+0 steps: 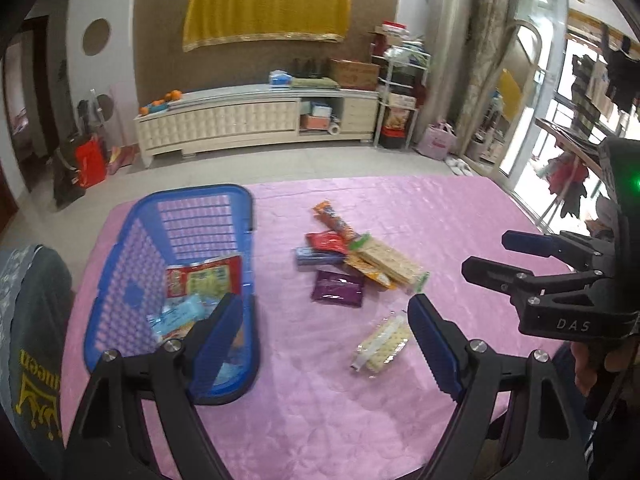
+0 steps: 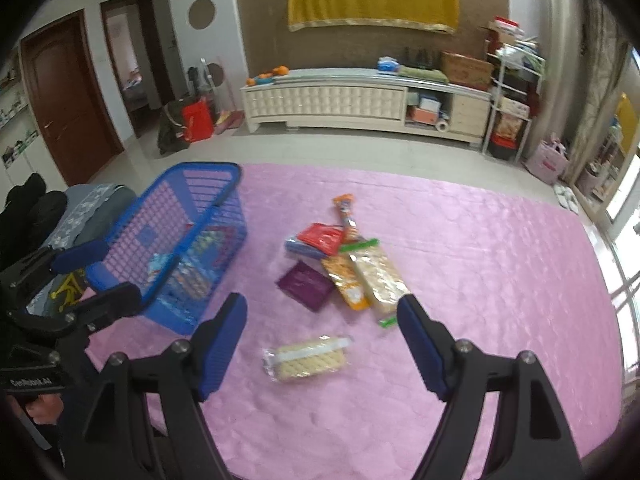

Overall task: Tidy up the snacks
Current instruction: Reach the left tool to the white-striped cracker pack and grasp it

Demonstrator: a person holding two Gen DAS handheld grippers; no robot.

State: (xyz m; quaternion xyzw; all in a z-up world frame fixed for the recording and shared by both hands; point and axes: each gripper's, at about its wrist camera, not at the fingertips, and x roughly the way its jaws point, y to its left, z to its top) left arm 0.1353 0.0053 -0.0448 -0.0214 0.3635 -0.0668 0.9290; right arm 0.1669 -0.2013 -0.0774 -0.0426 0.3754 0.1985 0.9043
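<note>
The short cracker pack [image 2: 306,358] is lying alone on the pink counter [image 2: 480,264], apart from the snack pile [image 2: 340,264] beyond it, probably being lined up next. Both the right gripper [image 2: 320,332] and left gripper [image 1: 320,334] are being held spread wide, nothing pinched. A few packets are already sitting inside the blue basket [image 1: 240,196] left of the pile.

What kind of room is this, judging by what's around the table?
Most likely a home living room: a low white media cabinet along the far wall, wooden interior doors, and a pink-clothed table holding snacks.
</note>
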